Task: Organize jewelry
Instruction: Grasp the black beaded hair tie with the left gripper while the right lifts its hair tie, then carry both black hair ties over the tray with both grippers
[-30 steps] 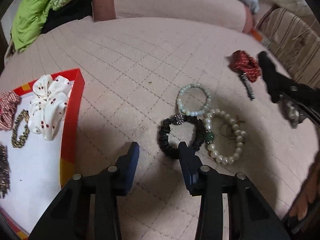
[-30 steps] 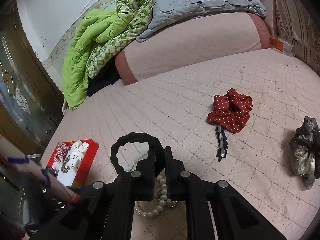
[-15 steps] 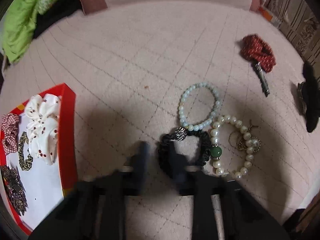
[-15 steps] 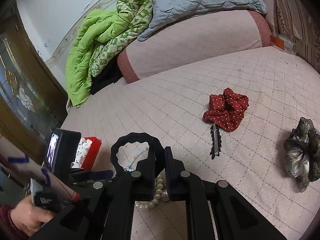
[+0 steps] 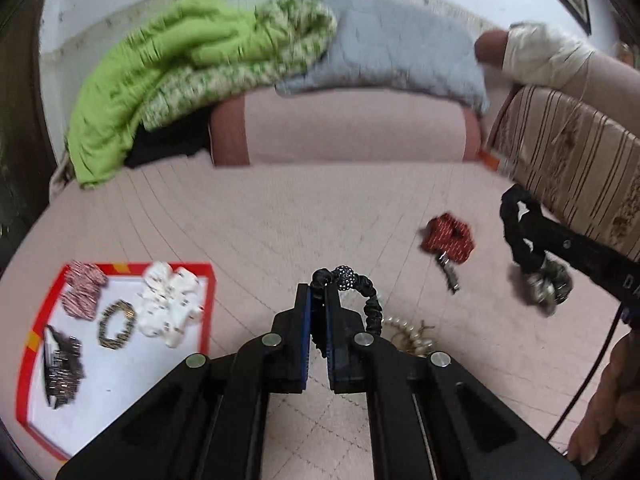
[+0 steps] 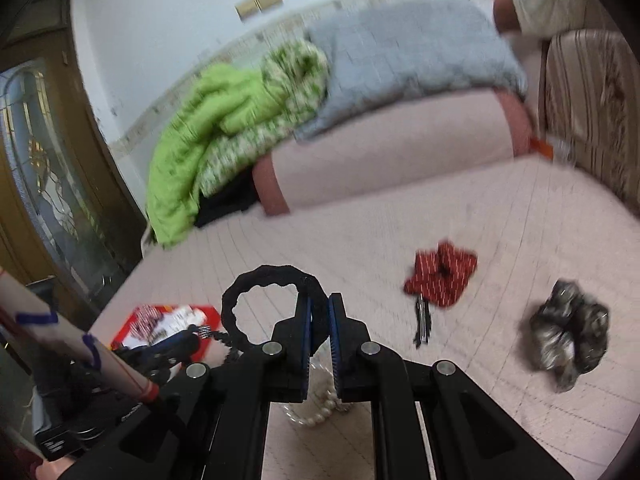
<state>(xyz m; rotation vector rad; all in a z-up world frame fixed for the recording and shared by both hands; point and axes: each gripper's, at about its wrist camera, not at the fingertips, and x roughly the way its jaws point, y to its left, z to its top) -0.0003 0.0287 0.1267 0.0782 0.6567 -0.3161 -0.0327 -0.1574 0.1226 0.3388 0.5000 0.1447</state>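
My left gripper (image 5: pixel 318 300) is shut on a black scrunchie bracelet with a sparkly bead (image 5: pixel 356 282) and holds it lifted above the pink bed cover. My right gripper (image 6: pixel 319 312) is shut on a black wavy hair ring (image 6: pixel 264 280), held in the air; it shows at the right of the left wrist view (image 5: pixel 520 232). A red tray (image 5: pixel 208 304) with a white floor lies at the left and holds a white scrunchie (image 5: pixel 168 304), a striped scrunchie, a gold bracelet and a dark clip. A pearl bracelet (image 6: pixel 316 412) lies under the grippers.
A red dotted scrunchie (image 6: pixel 442 276) with a dark hair clip (image 6: pixel 422 322) beside it lies to the right. A grey-black scrunchie (image 6: pixel 568 340) lies further right. A green blanket (image 5: pixel 168 80) and grey pillow sit on a bolster at the back.
My left gripper went down over the black beaded scrunchie bracelet, shut on it and lifted it, tilting up. My right gripper kept hold of the black ring and rose a little.
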